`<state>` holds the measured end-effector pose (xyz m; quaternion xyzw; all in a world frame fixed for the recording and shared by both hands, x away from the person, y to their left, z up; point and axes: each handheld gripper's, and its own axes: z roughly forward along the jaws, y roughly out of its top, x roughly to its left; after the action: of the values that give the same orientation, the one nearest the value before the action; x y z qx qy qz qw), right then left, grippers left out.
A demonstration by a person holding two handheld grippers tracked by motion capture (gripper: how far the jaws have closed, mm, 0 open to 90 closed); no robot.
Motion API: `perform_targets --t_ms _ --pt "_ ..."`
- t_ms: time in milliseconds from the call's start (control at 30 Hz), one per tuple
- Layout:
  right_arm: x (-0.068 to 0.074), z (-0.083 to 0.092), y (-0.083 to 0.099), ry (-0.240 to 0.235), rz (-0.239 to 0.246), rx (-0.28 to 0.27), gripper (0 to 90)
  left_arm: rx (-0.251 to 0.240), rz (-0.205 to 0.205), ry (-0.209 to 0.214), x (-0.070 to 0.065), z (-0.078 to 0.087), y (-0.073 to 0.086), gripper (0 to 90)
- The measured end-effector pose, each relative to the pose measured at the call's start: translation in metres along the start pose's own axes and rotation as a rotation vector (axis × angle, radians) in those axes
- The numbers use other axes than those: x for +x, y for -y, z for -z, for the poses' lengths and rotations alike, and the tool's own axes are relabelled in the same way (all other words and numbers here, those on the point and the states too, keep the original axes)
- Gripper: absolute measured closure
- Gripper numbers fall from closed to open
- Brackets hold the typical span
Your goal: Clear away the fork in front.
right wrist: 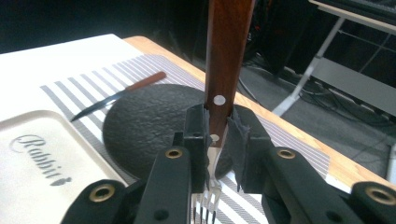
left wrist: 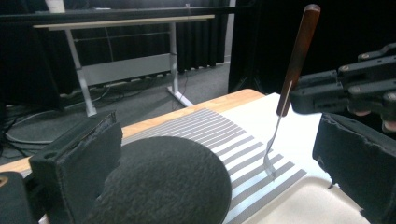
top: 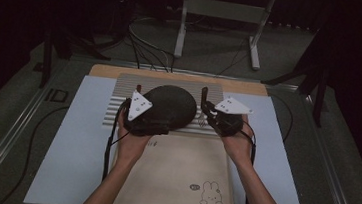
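Clamping the fork [right wrist: 219,100] upright above the striped mat [top: 122,94], the right gripper [right wrist: 215,140] risks letting it slip tines-first, while the left gripper [left wrist: 215,158] jaws stand apart around the dark plate [left wrist: 173,182].

The room was dim, with dark curtains [left wrist: 205,37] hanging at the back. A grey floor [top: 214,50] carried loose black cables [top: 144,48]. Beyond the worktable stood a desk frame with white metal legs [top: 180,26] and a pale wooden top [left wrist: 126,21].
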<state>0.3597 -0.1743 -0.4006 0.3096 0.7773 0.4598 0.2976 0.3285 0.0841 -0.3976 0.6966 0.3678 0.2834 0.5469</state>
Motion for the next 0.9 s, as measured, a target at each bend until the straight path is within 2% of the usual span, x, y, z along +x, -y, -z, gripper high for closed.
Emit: perform_targets --t_ms 233,467,567,667,700,733,767,800,900 --pt "0.014 0.007 -0.003 -0.024 0.024 -0.025 77.8 -0.021 0.014 0.052 -0.011 -0.014 -0.013 6.1" --pt "0.026 0.010 -0.006 -0.047 0.038 -0.044 77.7 -0.025 0.012 0.101 -0.022 -0.024 -0.020 18.1" --pt "0.029 0.010 -0.007 -0.051 0.045 -0.048 77.7 -0.024 0.006 0.109 -0.025 -0.026 -0.021 26.1" --pt "0.033 0.011 -0.009 -0.060 0.049 -0.057 77.7 -0.026 0.016 0.128 -0.027 -0.029 -0.021 40.2" --pt "0.034 0.011 -0.009 -0.063 0.051 -0.059 77.7 -0.030 0.025 0.153 -0.027 -0.030 -0.021 45.6" --pt "0.034 0.011 -0.009 -0.063 0.051 -0.059 77.7 -0.030 0.025 0.153 -0.027 -0.030 -0.021 50.1" --pt "0.035 0.011 -0.009 -0.063 0.051 -0.061 77.7 -0.028 0.023 0.162 -0.028 -0.030 -0.021 50.1" --pt "0.036 0.011 -0.010 -0.068 0.054 -0.064 77.7 -0.027 0.023 0.181 -0.028 -0.031 -0.020 56.9" --pt "0.038 0.012 -0.010 -0.070 0.052 -0.068 77.7 -0.024 0.021 0.185 -0.029 -0.032 -0.020 62.6"
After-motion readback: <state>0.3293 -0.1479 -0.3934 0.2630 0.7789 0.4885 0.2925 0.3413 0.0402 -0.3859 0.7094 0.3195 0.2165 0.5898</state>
